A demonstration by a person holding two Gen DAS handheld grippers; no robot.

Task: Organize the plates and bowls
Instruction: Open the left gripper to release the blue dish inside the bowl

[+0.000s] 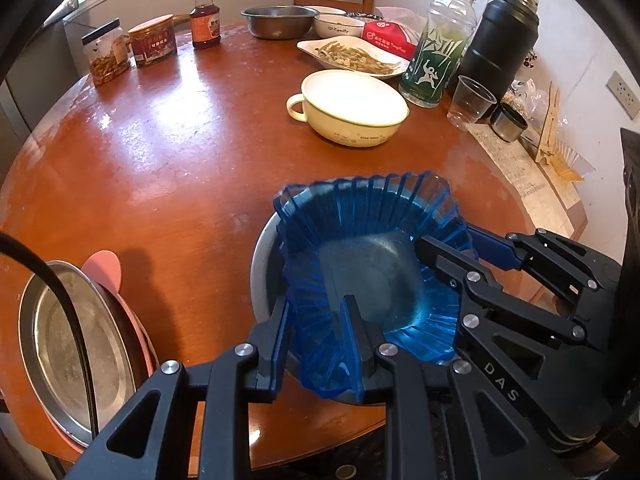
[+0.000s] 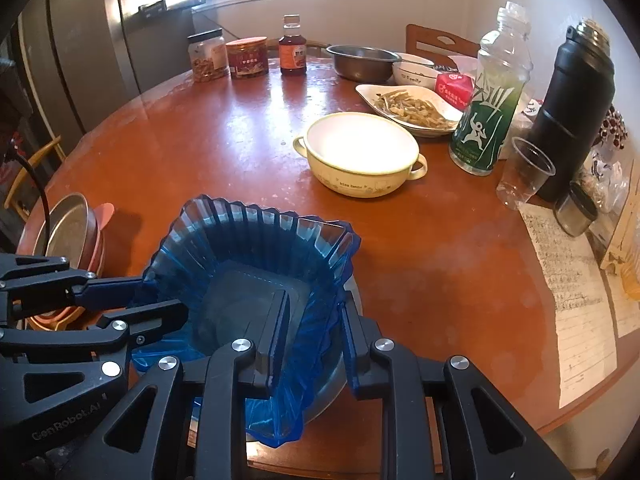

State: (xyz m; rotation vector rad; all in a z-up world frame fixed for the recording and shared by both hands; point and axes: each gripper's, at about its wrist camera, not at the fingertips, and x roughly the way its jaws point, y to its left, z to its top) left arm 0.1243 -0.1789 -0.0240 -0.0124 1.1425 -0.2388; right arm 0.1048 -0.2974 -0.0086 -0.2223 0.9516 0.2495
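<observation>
A blue fluted plastic bowl [image 1: 372,256] [image 2: 256,264] sits inside a steel bowl [image 1: 262,264] [image 2: 332,384] near the round table's front edge. My left gripper [image 1: 316,336] straddles the blue bowl's near-left wall, one finger inside and one outside, with a gap showing. My right gripper [image 2: 316,340] straddles its right wall the same way; it shows in the left wrist view [image 1: 448,248]. A cream two-handled bowl [image 1: 352,106] [image 2: 360,152] stands mid-table. A steel plate on pink dishes [image 1: 80,344] [image 2: 76,236] sits at the left edge.
At the back stand jars [image 1: 106,52], a sauce bottle [image 1: 205,16], a steel basin [image 1: 280,20], a white bowl [image 1: 336,24] and a dish of food [image 1: 352,56]. At the right are a green bottle [image 2: 490,92], a black flask [image 2: 572,116], a plastic cup [image 2: 524,172] and papers [image 2: 576,292].
</observation>
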